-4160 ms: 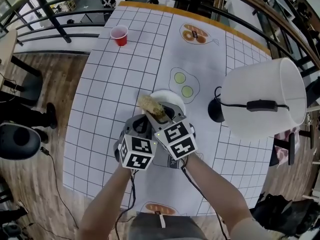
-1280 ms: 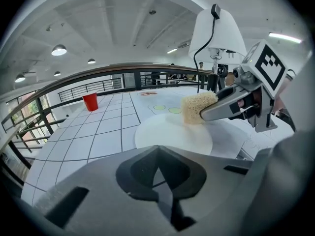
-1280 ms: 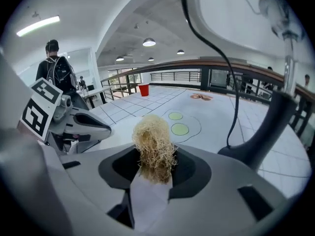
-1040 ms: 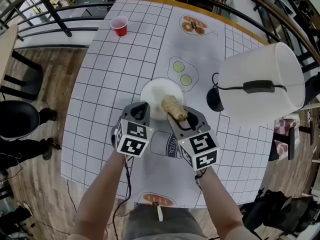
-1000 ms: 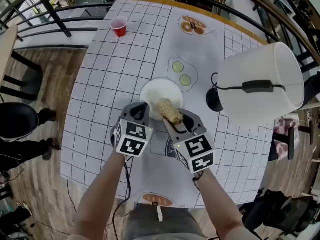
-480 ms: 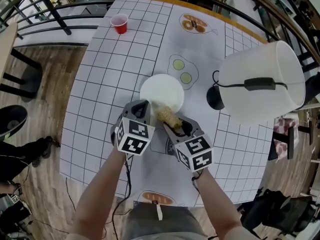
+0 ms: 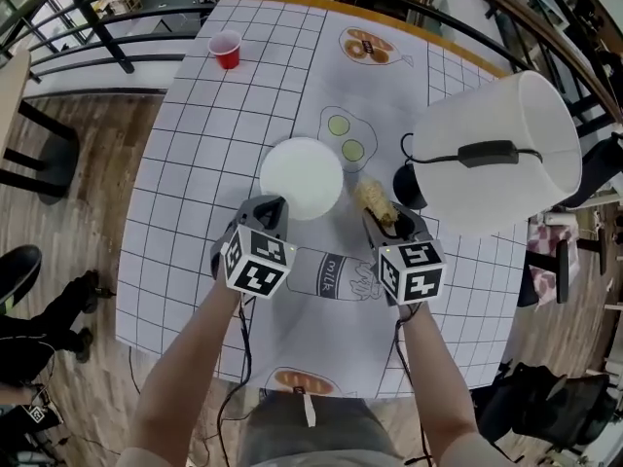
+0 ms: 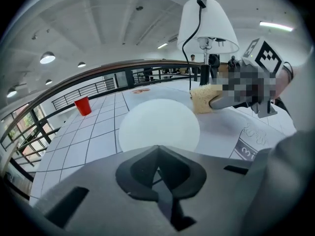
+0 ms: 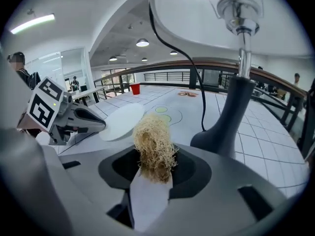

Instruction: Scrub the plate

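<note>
The round white plate (image 7: 301, 177) lies flat on the gridded table cover (image 7: 204, 144). My left gripper (image 7: 270, 209) is shut at the plate's near left edge, with nothing visible between its jaws. In the left gripper view (image 8: 157, 167) the plate (image 8: 159, 124) lies just beyond the jaw tips. My right gripper (image 7: 384, 218) is shut on a straw-coloured fibrous scrubber (image 7: 374, 200). It is held off the plate to the right, beside the lamp base. In the right gripper view (image 9: 153, 167) the scrubber (image 9: 153, 142) stands up from the jaws, and the plate (image 9: 123, 122) is to the left.
A big white lamp shade (image 7: 492, 154) hangs over the table's right side, with its black base (image 7: 403, 185) and cord right next to my right gripper. A red cup (image 7: 225, 49) stands far back left. Printed food pictures (image 7: 339, 136) mark the cover.
My right gripper has carried the scrubber off the plate and to the right, ending beside the lamp base. The left gripper has stayed at the plate's near edge.
</note>
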A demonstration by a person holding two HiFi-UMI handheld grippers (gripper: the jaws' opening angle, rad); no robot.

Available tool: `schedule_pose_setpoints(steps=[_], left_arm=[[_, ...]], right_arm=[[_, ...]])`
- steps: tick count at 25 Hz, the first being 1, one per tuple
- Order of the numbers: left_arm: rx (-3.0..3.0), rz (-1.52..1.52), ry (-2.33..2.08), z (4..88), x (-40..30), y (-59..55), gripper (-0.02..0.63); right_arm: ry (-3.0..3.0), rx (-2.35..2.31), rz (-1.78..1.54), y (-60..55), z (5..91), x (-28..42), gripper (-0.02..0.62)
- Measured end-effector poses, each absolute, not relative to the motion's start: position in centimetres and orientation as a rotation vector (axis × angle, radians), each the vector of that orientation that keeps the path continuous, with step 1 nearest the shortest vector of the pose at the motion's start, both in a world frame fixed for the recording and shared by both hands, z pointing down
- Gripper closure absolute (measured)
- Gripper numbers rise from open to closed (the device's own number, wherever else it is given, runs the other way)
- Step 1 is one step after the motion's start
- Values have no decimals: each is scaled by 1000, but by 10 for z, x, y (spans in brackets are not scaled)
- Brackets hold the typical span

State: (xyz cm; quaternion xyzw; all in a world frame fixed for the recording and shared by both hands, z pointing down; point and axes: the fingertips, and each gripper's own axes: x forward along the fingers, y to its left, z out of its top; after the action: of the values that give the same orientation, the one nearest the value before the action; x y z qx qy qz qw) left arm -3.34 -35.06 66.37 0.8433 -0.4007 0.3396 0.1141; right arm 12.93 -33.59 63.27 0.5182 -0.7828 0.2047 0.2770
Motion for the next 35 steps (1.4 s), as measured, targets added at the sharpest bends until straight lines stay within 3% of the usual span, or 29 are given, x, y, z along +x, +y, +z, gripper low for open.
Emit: schedule_pose_setpoints(steps=[16, 35], left_arm=[[2436, 848, -1141, 583, -46, -302, 591], [2751, 485, -1506, 295, -92, -226, 592]], right_arm=[[-2242, 1339, 480, -269, 533, 116, 436], [-2570, 1439, 126, -206, 295, 91, 436]])
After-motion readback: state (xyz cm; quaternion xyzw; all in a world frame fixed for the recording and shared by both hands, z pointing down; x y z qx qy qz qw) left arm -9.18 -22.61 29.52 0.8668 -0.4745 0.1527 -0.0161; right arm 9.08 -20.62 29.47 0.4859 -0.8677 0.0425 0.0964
